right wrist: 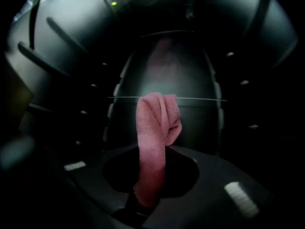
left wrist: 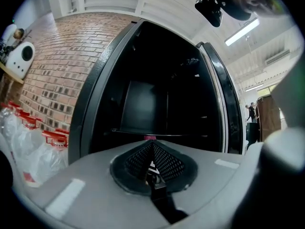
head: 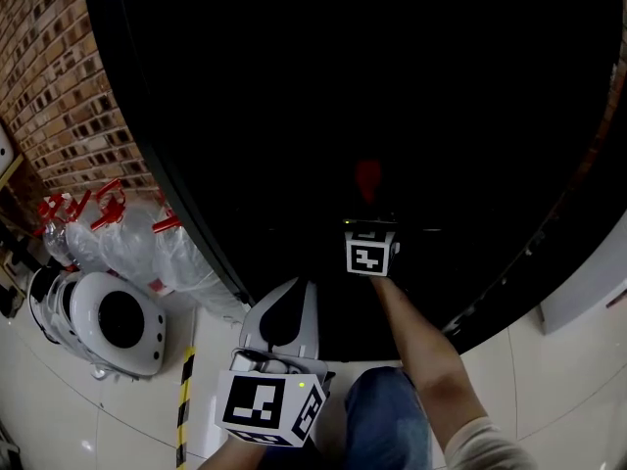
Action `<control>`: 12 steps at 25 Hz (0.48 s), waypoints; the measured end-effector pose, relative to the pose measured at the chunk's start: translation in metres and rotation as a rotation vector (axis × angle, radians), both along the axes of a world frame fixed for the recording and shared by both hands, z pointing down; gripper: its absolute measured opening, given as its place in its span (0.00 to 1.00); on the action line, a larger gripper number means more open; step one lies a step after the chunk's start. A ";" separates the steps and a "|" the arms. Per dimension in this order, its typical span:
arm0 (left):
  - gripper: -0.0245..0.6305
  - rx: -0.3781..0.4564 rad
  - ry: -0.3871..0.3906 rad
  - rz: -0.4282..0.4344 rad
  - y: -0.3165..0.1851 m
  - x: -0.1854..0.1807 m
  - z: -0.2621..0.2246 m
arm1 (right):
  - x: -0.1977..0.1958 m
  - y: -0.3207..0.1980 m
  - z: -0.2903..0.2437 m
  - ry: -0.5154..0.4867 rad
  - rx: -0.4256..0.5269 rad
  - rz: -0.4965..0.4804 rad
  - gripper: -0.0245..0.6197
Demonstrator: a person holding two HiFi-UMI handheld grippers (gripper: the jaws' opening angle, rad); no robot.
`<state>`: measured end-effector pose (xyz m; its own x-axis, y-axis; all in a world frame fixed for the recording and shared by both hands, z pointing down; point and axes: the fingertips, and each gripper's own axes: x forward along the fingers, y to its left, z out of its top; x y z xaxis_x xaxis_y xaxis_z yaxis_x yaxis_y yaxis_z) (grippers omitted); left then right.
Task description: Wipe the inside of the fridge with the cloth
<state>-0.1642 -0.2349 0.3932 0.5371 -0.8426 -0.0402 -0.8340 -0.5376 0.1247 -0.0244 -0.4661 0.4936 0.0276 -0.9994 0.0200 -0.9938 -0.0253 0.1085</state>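
**Cloth leads the right jaws, fridge wall straight ahead**

The right gripper point(right wrist: 150, 187) is inside the dark fridge point(left wrist: 90, 109). Its jaws are clamped on the lower end of the pink cloth point(right wrist: 155, 128). From that grip the cloth stands straight out ahead of the jaws, with its long axis on their own line. Its free end is folded over and droops a little to the right of the jaws.

Beyond that folded end lies the back wall point(right wrist: 164, 66), and the thin front edge of a shelf point(right wrist: 205, 99) crosses level with the cloth's top. Whether the cloth already touches the shelf edge or the wall cannot be told from these views.

The left gripper point(left wrist: 152, 168) has its jaws pressed together with nothing between them. It is held outside and below the opening, with the whole open fridge ahead of it and well apart. The right gripper is therefore much the nearer one, and it alone carries the cloth.

The wipe seems to turn on this in-line arrangement. Advancing along the jaws' axis would bring the soft folded end onto a surface before the jaw tips reach it, and a sideways sweep could follow. The cloth looks limp, so under pressure it will likely buckle to one side of the jaws, and a hard jaw tip could then scrape the shelf or wall.
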 end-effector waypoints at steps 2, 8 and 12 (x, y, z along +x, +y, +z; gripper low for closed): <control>0.06 0.002 0.002 0.025 0.001 0.010 -0.001 | 0.015 0.004 0.004 -0.011 -0.004 0.033 0.13; 0.06 0.008 0.001 0.068 0.004 0.027 -0.002 | 0.055 0.013 0.010 -0.066 -0.016 0.137 0.13; 0.06 0.013 -0.003 0.086 0.009 0.033 -0.005 | 0.072 0.022 0.008 -0.118 -0.030 0.180 0.13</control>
<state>-0.1317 -0.2258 0.3883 0.6079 -0.7925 -0.0493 -0.7847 -0.6091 0.1152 0.0474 -0.4441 0.5015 0.2011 -0.9775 0.0632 -0.9794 -0.2018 -0.0045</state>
